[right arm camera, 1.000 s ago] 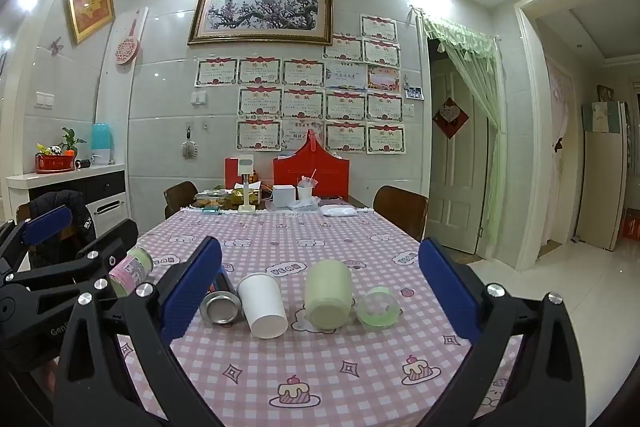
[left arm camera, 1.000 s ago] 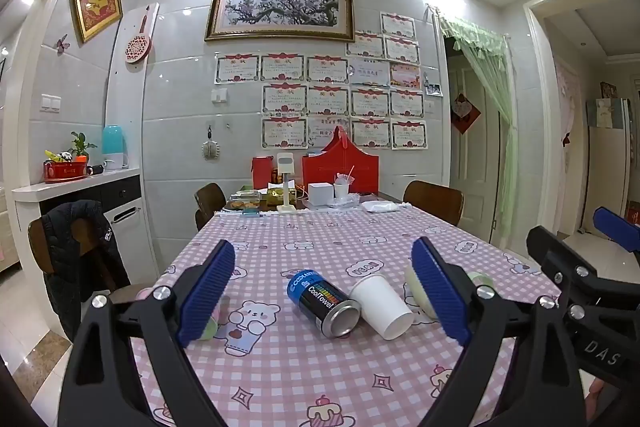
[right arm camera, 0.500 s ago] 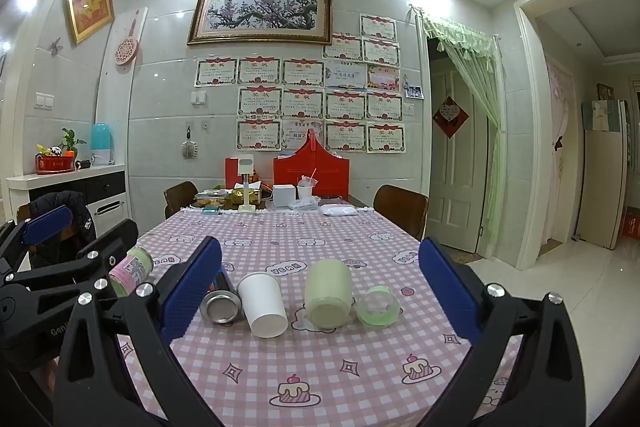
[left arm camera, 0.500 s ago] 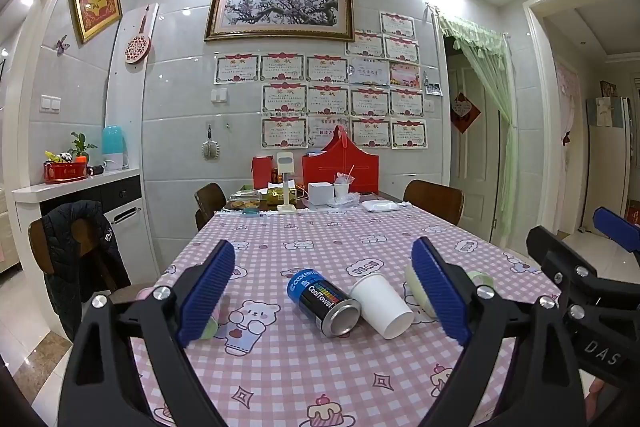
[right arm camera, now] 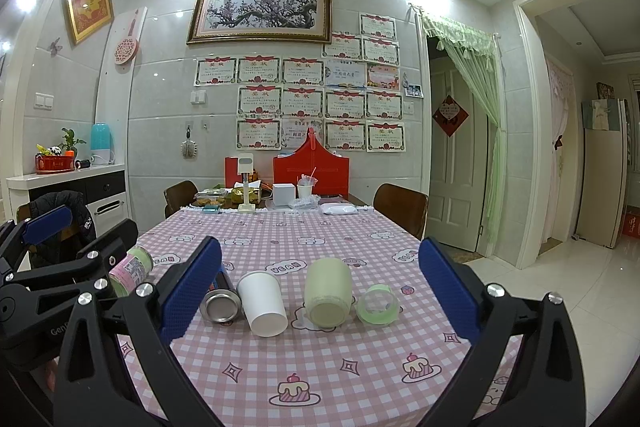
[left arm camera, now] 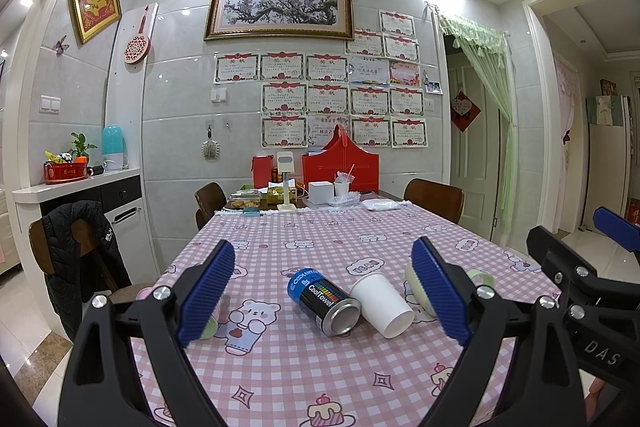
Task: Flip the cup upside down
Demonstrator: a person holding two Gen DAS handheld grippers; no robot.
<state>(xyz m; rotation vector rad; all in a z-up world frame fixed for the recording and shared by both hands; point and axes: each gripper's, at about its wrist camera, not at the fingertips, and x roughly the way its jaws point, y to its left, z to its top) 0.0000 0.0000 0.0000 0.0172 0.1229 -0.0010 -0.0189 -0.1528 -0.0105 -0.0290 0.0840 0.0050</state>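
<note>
A white paper cup (left arm camera: 382, 303) (right arm camera: 262, 301) lies on its side on the pink checked tablecloth (left arm camera: 280, 367) (right arm camera: 320, 367), its end towards me. My left gripper (left arm camera: 324, 295) is open and empty, held above the near table edge, short of the cup. My right gripper (right arm camera: 320, 291) is open and empty, also short of the cup, which sits left of its centre. The right gripper shows at the right edge of the left wrist view.
A dark can (left arm camera: 326, 301) (right arm camera: 222, 301) lies just left of the cup. A pale green cup (right arm camera: 328, 293) and a green tape roll (right arm camera: 378, 305) sit to its right. A pink-green bottle (right arm camera: 132, 267) lies at the left. Boxes (left arm camera: 340, 167) crowd the far end. Chairs flank the table.
</note>
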